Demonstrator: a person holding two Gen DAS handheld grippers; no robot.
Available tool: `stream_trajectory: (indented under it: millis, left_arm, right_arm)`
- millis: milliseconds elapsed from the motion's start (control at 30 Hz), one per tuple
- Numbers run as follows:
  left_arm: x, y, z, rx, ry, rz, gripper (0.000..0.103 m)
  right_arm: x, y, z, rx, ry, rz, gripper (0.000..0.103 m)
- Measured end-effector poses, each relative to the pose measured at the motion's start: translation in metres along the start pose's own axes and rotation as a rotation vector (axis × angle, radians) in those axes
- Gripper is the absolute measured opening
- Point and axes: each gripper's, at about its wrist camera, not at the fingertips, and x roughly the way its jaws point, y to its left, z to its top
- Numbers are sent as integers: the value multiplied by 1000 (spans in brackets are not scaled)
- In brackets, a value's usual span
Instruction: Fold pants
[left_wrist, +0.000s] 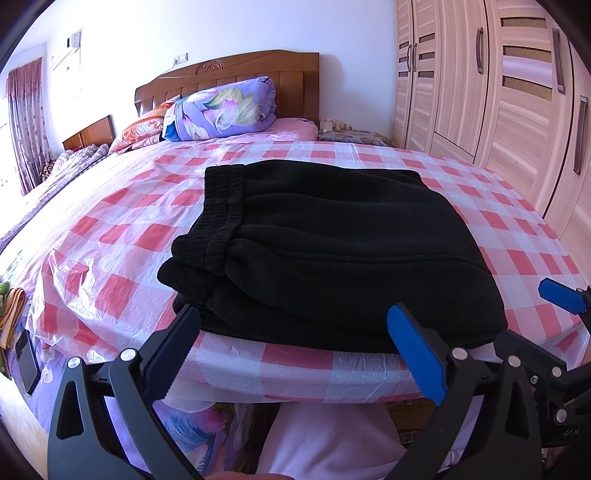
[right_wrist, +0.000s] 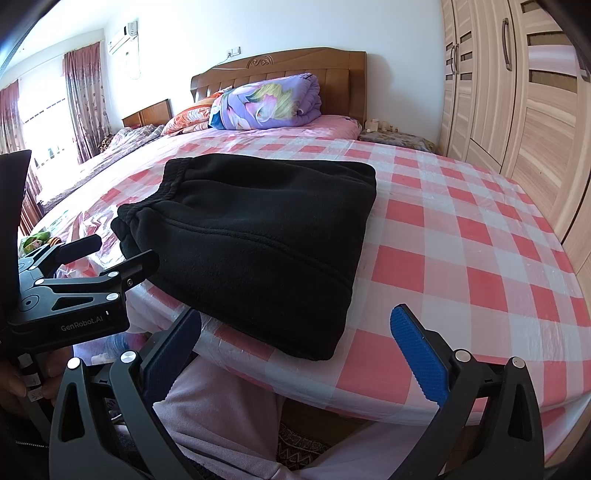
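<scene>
Nearest, at the bottom of each wrist view, both my claws stand spread and empty. The left claw (left_wrist: 295, 354) hangs at the near edge of the bed (left_wrist: 110, 229), its left finger (left_wrist: 173, 350) close against the lower left corner of the pants (left_wrist: 332, 258); whether it touches the cloth I cannot tell. The right claw (right_wrist: 295, 358) sits off the lower right corner of the pants, clear of the cloth.

The pants lie in the centre of both frames, on the checked plastic sheet (right_wrist: 461, 240) near the front edge of the bed. They are already folded into a thick, squarish stack of several layers, with the waistband (left_wrist: 221, 206) at the left side.

Handling, as I judge it:
- Material looks like thick black fleece: soft, limp, light to moderate in weight. It will sag and unfold if lifted by one layer.
- The sheet below looks slick and loose; the stack will likely slide on it, and the sheet may be pinched up with the cloth.
- The elastic waistband is the firmest part.

Where to grip: to move the stack, I would take the whole thickness at the two near corners, one claw at each, keeping the lower finger above the sheet. To fold further, I would grip the waistband side and the folded right edge (right_wrist: 364, 221).

Farther off, a rolled quilt (left_wrist: 225, 110) rests by the headboard (left_wrist: 236, 74), upper centre.
</scene>
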Motion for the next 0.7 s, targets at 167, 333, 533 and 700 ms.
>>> stream_trajectory:
  millis: [167, 333, 533, 700]
  left_arm:
    - [-1, 1, -2, 2, -7, 5, 101]
    - [-1, -1, -5, 9, -11, 24, 101]
    - [-1, -2, -4, 12, -7, 31, 101]
    - [1, 1, -4, -3, 4, 20, 101]
  right_arm:
    - [0, 1, 0, 1, 1, 0, 99]
    - [0, 1, -1, 1, 1, 0, 99]
    - [0, 1, -1, 2, 1, 1, 99]
    - [1, 2, -3, 4, 3, 3, 99]
